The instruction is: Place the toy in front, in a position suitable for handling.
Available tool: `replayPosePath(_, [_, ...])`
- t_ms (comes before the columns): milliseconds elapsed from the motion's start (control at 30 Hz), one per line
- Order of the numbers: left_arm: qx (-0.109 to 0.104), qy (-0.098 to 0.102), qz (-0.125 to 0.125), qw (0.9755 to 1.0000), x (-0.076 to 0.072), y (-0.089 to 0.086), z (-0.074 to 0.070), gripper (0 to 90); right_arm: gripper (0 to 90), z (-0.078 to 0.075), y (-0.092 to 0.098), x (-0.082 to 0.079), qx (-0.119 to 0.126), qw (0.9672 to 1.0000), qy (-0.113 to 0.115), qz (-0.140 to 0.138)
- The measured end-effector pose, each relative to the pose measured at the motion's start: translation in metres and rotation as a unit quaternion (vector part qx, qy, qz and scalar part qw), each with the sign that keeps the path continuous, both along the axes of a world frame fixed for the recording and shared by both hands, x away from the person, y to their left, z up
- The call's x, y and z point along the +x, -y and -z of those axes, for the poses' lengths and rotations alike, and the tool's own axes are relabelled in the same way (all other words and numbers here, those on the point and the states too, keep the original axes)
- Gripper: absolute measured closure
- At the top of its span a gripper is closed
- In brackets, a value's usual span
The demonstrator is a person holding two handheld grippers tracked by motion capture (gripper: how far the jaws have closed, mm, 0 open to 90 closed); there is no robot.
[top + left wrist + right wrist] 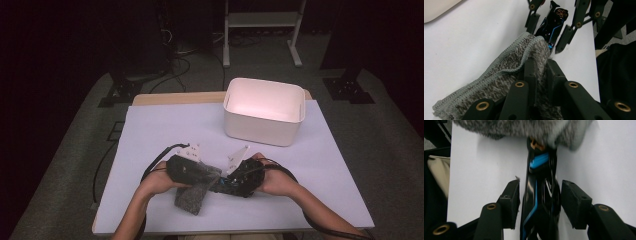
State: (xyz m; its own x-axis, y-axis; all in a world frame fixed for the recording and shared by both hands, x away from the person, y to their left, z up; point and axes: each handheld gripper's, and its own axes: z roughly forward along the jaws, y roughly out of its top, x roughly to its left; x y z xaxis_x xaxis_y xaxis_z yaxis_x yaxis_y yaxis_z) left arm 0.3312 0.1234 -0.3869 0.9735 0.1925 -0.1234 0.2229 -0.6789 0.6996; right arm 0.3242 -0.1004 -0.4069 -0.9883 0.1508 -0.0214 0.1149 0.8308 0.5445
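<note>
Left gripper clamped on the grey cloth, right gripper loose around the black-and-blue object.

From the high view I see my left gripper [212, 176] and right gripper [222, 184] meeting near the table's [150, 130] six o'clock edge, with the white tub [263, 112] well apart at about one o'clock from them. In the left gripper view, my left gripper [539, 68] is clenched on the grey cloth [499, 75], which trails off toward seven o'clock on the white surface. In the right gripper view, my right gripper [540, 196] is released: the glossy black-and-blue object [539, 195] lies between its pads with a gap on each side, its far end at twelve o'clock touching the cloth.
</note>
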Motion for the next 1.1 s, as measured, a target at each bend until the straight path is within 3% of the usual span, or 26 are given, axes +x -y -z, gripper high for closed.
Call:
replayPosePath(67, [0.002,0.001,0.003,1.0,0.0,0.001,-0.001,80.5,50.7,-0.001,-0.008,0.001,-0.004,1.0,0.0,-0.003])
replayPosePath(167, [-0.003,0.002,-0.002,1.0,0.002,-0.003,-0.001,80.5,56.8,0.0,-0.015,0.002,-0.016,0.9997,0.017,-0.008])
replayPosePath(400, [0.003,-0.011,-0.023,0.9997,0.005,-0.02,0.008,80.5,56.9,0.0,-0.002,0.001,-0.016,0.9998,0.012,-0.005])
replayPosePath(533, [-0.016,-0.028,-0.005,0.9995,0.005,-0.011,0.015,80.6,56.6,0.0,0.003,0.0,-0.012,0.9999,0.006,0.003])
replayPosePath(667, [-0.009,-0.028,0.013,0.9995,0.003,0.001,0.017,80.5,55.9,0.0,0.001,-0.001,-0.019,0.9998,0.006,0.004])
replayPosePath(867, [-0.014,-0.027,0.02,0.9993,0.003,0.001,0.013,80.7,57.3,0.001,-0.005,-0.002,-0.033,0.9992,0.019,-0.008])
replayPosePath(967, [-0.031,-0.029,0.02,0.9989,0.003,-0.004,0.009,80.7,57.4,0.001,-0.003,-0.002,-0.018,0.9996,0.018,-0.008])
replayPosePath(1100, [-0.035,-0.021,0.014,0.9991,0.003,-0.01,-0.006,81.3,57.5,-0.003,-0.004,0.001,0.018,0.9996,0.02,-0.004])
